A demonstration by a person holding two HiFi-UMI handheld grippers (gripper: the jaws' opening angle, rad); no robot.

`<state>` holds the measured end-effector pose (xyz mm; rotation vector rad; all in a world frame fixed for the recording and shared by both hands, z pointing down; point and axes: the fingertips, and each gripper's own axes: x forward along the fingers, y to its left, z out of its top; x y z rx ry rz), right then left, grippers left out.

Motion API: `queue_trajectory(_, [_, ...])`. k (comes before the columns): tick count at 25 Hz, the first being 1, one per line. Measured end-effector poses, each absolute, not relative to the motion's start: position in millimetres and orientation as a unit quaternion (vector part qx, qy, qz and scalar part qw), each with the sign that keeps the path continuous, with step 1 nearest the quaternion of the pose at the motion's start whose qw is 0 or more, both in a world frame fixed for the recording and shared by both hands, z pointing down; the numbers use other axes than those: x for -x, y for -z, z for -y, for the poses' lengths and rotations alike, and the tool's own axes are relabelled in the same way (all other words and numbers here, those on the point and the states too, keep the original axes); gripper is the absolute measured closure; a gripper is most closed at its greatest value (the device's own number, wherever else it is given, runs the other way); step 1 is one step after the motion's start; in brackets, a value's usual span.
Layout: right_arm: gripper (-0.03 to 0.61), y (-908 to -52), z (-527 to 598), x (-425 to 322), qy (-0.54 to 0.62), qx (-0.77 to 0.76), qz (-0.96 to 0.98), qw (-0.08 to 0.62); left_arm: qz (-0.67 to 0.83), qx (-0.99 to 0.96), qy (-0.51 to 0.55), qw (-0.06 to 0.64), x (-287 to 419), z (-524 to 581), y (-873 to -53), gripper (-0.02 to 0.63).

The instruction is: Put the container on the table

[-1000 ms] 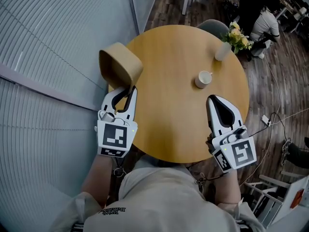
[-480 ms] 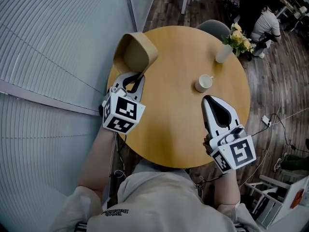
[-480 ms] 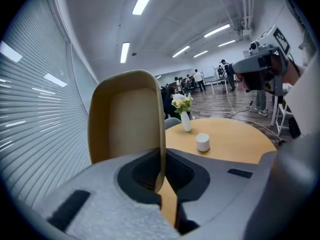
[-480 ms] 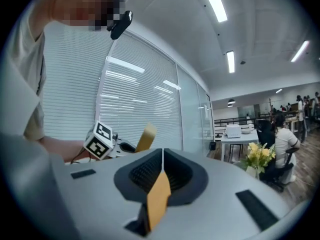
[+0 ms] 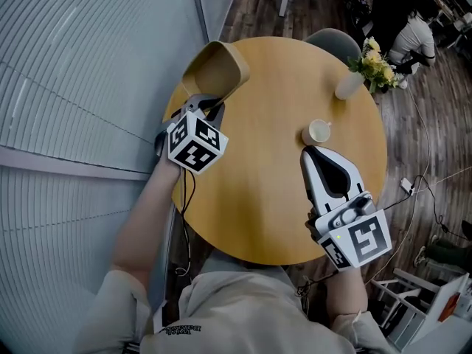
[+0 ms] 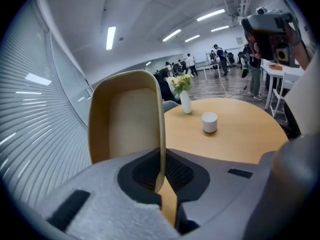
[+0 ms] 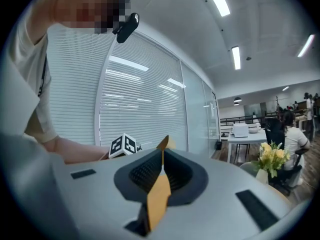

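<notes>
Left gripper (image 5: 209,109) – jaws pressed shut on the thin side wall of the tan container (image 5: 215,68), which is pinched near its rim. The container sits tilted at the upper left of the head view, over the left edge of the table (image 5: 273,198). Whether its base touches the wood cannot be told.

Right gripper (image 5: 313,153) – jaws pressed together with nothing between them, lying over the table's lower right part and pointing up the frame toward a small white cup (image 5: 318,132) just beyond its tip.

Surface: a round table of pale wood. The cup stands right of centre, and a white vase (image 5: 349,85) of yellow flowers (image 5: 376,61) stands near the upper right edge, well apart from the container.

Room: horizontal blinds (image 5: 74,87) fill the left of the frame. Dark plank flooring (image 5: 413,139) runs along the right, a grey chair (image 5: 335,41) is tucked at the table's top edge, and a seated person (image 5: 420,32) is at the upper right corner.
</notes>
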<state>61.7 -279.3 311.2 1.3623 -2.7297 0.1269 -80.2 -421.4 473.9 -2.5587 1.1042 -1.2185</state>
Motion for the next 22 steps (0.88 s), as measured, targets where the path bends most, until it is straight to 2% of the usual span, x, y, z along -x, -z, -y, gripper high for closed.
queue_trajectory(13, [0.546, -356.8, 318.6, -43.6, -0.078, -0.436, 0.894, 0.060, -0.236, 0.812, 0.534, 0.012, 55.0, 459.2, -595.9, 0.591])
queue_trajectory(22, [0.546, -387.8, 322.7, -46.3, -0.100, -0.435, 0.891, 0.080, -0.181, 0.804, 0.567, -0.006, 35.7, 472.6, -659.3, 0.591])
